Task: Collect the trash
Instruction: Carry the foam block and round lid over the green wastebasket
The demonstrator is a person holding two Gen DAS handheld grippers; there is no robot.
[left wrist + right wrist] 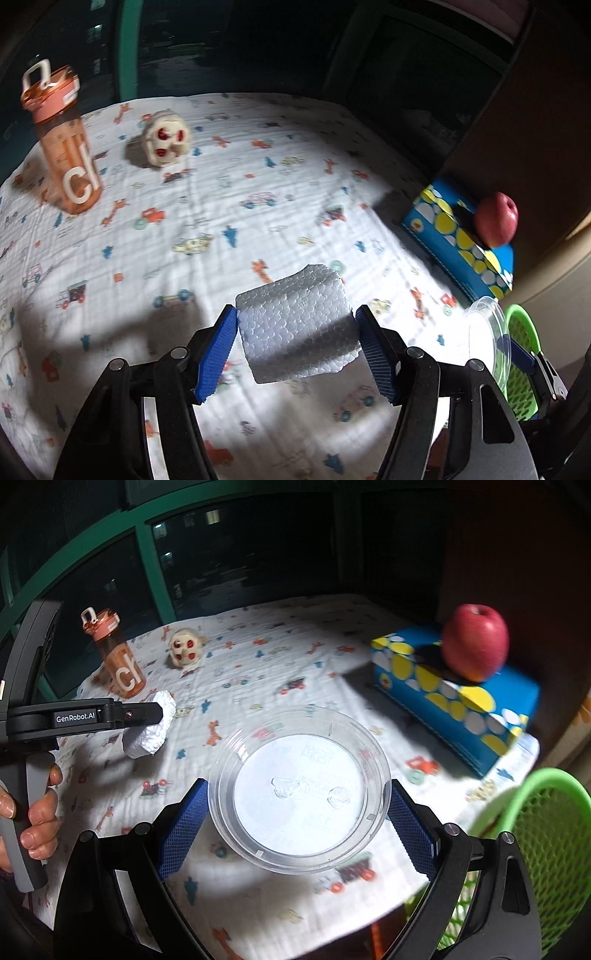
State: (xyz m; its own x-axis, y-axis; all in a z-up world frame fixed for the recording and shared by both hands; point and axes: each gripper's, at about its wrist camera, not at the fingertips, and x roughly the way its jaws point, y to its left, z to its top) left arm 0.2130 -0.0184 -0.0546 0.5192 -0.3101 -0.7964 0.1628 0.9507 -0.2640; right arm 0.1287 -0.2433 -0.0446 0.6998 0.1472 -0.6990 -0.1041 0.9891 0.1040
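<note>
Left tool (295,343) grips foam chunk (295,325); right tool (295,834) grips clear lid (299,790) (water-beaded).

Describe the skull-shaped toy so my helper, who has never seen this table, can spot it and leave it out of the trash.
Start at the table's vehicle-print cloth and look to its far left, where the orange water bottle stands. Just right of the bottle, apart from it, sits the skull toy. It is the only cream-coloured thing there, with red eye sockets.

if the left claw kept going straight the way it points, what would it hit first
Probably just the printed tablecloth: the left claw, shut on the foam block, points across bare cloth between the orange bottle and blue box. Depth is unclear.
</note>
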